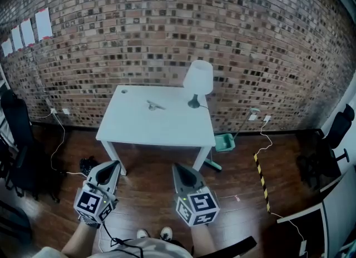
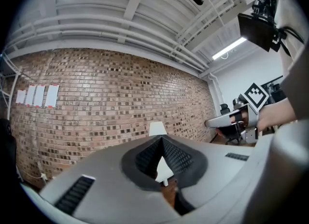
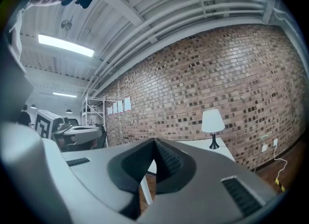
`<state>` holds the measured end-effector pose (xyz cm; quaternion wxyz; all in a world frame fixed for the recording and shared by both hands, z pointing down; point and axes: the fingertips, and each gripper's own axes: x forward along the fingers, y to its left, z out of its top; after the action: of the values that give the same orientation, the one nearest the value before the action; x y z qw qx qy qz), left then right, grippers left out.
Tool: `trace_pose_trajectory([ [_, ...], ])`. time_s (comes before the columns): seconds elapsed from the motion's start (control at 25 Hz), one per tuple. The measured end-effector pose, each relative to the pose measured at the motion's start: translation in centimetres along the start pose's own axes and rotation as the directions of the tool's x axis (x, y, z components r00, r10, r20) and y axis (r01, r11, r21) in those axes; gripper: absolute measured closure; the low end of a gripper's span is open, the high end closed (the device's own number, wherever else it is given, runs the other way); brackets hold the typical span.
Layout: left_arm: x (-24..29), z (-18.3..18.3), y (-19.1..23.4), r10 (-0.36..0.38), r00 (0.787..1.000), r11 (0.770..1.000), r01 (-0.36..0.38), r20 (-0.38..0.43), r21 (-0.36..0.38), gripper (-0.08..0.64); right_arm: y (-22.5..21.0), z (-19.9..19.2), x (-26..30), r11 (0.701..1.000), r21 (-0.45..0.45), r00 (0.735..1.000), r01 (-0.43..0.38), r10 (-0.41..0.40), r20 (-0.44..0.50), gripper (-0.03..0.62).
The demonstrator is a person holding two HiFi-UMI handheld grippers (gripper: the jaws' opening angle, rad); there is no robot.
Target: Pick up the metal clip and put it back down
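- Brick wall (image 1: 167, 29) at back; white table (image 1: 161, 126) stands against it, with a lamp (image 1: 197, 82) at its right rear corner.
- Metal clip (image 1: 154, 105) lies flat on the tabletop, left of the lamp base, with nothing touching it.
- Left gripper (image 1: 115, 165) and right gripper (image 1: 177, 168) are held low over the wood floor, well short of the table. Both have their jaw tips together and nothing between them.
- Progress, as judged: the clip on the table fits either a clip not yet lifted or one already set back down. One moment cannot separate the two.
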<state>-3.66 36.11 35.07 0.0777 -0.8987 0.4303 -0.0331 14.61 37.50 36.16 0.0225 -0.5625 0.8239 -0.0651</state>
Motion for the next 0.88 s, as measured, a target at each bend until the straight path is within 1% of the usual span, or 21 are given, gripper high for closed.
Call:
trace_pose_trajectory([
  [0.16,-0.1,0.0,-0.6,-0.01,1.0,1.0,0.01,0.005,0.006,0.569,0.1,-0.2,-0.5,1.0,-0.021,1.0,0.002,-0.002,-0.011,0.614],
  [0.52,-0.5,0.4,-1.3,-0.02,1.0,1.0,0.02,0.008,0.002,0.569,0.7,0.2,-1.3,0.999,-0.035,1.0,-0.004,0.004,-0.006,0.614],
  [0.88,-0.6,0.6,-1.4,-0.032,0.999,0.999,0.031,0.019,0.005,0.569,0.7,0.3,-1.7,0.999,-0.04,1.0,0.008,-0.008,0.002,0.614],
])
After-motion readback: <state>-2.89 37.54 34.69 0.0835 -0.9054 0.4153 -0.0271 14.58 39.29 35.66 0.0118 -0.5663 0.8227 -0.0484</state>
